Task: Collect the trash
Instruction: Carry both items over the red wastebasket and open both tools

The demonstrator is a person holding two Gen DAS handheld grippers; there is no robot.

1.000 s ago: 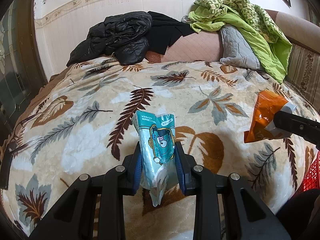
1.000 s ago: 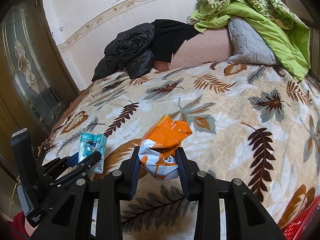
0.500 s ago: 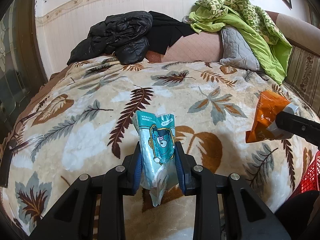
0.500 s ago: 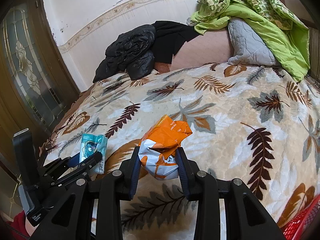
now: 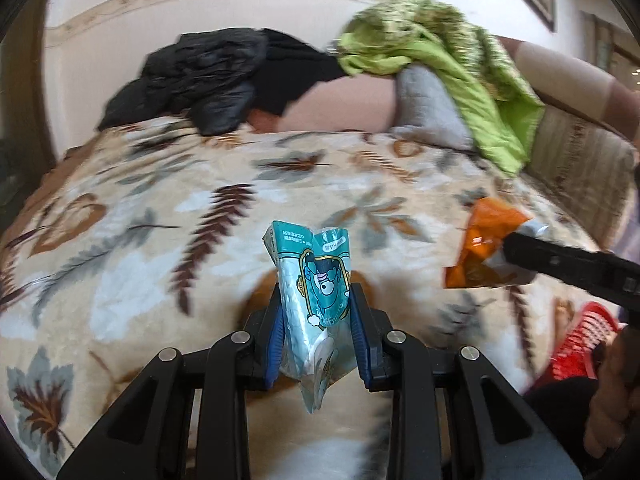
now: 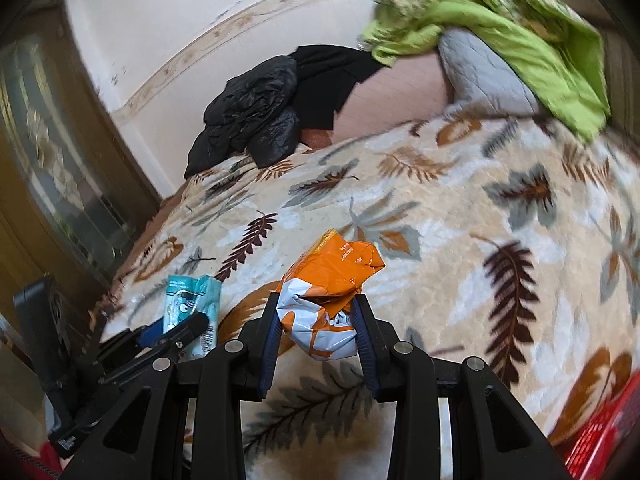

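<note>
ITEM 1: teal snack wrapper [image 5: 314, 292]. Loc: centre of left wrist view, lower-mid frame, lifted clear of the leaf-print blanket [image 5: 132, 248]. Also seen lower left of right wrist view. Held by left gripper [image 5: 316, 332], jaws clamped on wrapper's lower half; top stands up above the pads, a crumpled tail hangs below.
Handling (est.): v. light, thin film, soft, prob. empty. Glossy, so may slip if grip eases. Not fragile. Best hold = mid-body across the width, as now; edges too floppy.

ITEM 2: orange snack bag [image 6: 330, 292]. Loc: centre of right wrist view, above blanket; in left wrist view at right-mid frame. Held by right gripper [image 6: 318, 330], jaws pinched on the scrunched white-and-orange lower part; orange top flares up and right.
Handling (est.): light, crinkly foil/plastic, bulkier than item 1, springs back when squeezed. Hold on the bunched section, not the loose flap.

ITEM 3: red basket [image 5: 580, 344]. Loc: lower right corner, both views, off bed edge. Likely drop point for both; mesh sides, contents not visible.

Misc: black jacket [image 5: 200, 76], green quilt [image 5: 460, 64] at frame top, not trash.
</note>
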